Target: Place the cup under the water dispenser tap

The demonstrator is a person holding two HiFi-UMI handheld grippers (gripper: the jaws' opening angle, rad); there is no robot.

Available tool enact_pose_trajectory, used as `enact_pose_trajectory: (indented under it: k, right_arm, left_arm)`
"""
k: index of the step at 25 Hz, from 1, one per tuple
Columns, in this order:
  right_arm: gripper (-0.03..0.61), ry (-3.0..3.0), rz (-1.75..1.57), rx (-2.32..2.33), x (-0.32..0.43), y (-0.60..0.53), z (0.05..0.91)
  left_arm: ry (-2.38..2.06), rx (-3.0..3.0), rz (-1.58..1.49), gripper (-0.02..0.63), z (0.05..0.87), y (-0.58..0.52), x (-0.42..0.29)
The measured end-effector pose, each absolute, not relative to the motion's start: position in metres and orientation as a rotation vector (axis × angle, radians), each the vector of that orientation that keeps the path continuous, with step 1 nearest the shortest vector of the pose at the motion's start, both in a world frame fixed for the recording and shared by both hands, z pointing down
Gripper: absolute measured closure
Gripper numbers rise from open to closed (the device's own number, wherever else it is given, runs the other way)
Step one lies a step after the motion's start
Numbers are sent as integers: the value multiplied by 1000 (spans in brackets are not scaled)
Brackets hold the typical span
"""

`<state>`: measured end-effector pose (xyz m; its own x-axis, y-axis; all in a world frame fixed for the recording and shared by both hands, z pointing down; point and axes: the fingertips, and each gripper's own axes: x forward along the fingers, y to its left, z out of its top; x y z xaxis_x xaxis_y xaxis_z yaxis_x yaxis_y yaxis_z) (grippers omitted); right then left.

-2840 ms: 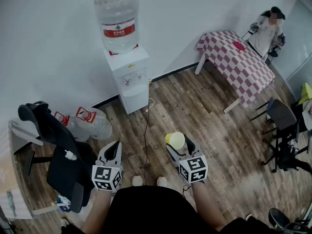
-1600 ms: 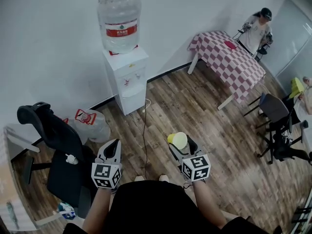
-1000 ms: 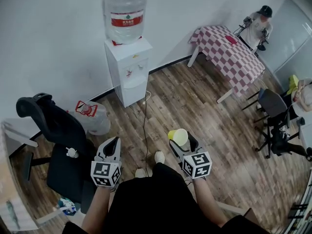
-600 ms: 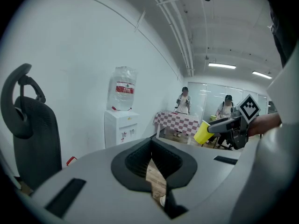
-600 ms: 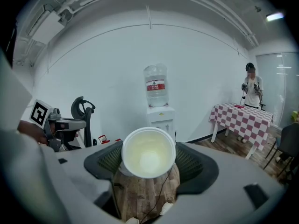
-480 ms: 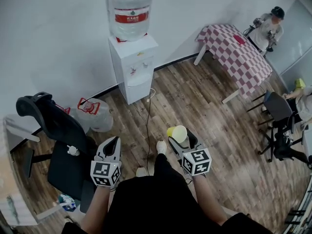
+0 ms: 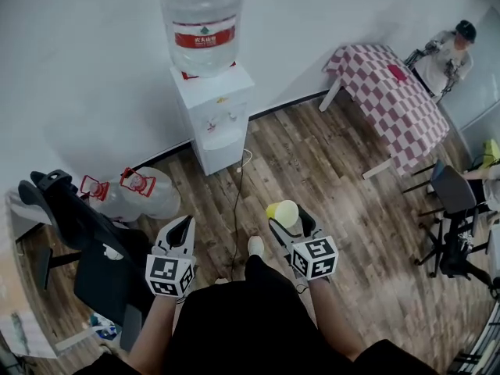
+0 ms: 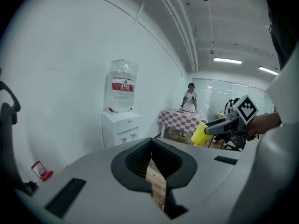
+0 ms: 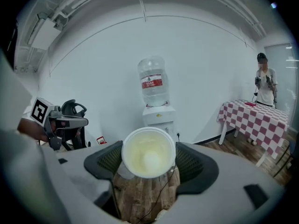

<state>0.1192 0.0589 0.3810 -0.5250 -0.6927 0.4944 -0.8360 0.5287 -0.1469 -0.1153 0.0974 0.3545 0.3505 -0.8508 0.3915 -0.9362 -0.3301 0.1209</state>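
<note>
The yellow cup [image 7: 283, 212] lies on its side between the jaws of my right gripper [image 7: 287, 219], which is shut on it; its open mouth faces the camera in the right gripper view [image 9: 148, 158]. The white water dispenser [image 7: 212, 119] with a big bottle [image 7: 201, 18] on top stands against the wall ahead, well beyond the cup, and shows above the cup's rim in the right gripper view [image 9: 159, 118]. My left gripper [image 7: 183, 226] is held out beside the right one, shut on nothing. The left gripper view shows the dispenser [image 8: 120, 127] and the cup [image 8: 200, 133] off to the right.
A black office chair [image 7: 74, 225] and two empty water jugs [image 7: 144, 195] stand at the left. A cable [image 7: 237, 198] runs across the wood floor from the dispenser. A checked table [image 7: 391, 100], a person [image 7: 451, 53] and dark chairs [image 7: 453, 201] are at the right.
The dispenser has come nearer and more central in the head view as I walked toward it. Both grippers keep their pose, the right one still holding the cup.
</note>
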Motion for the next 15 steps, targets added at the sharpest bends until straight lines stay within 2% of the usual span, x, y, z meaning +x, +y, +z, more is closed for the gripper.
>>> enact_pose_trajectory:
  k: [15]
  right_arm:
    - [215, -2454, 550, 1006, 164, -75, 417]
  left_arm:
    - [-1639, 2199, 441, 600, 367, -12, -34]
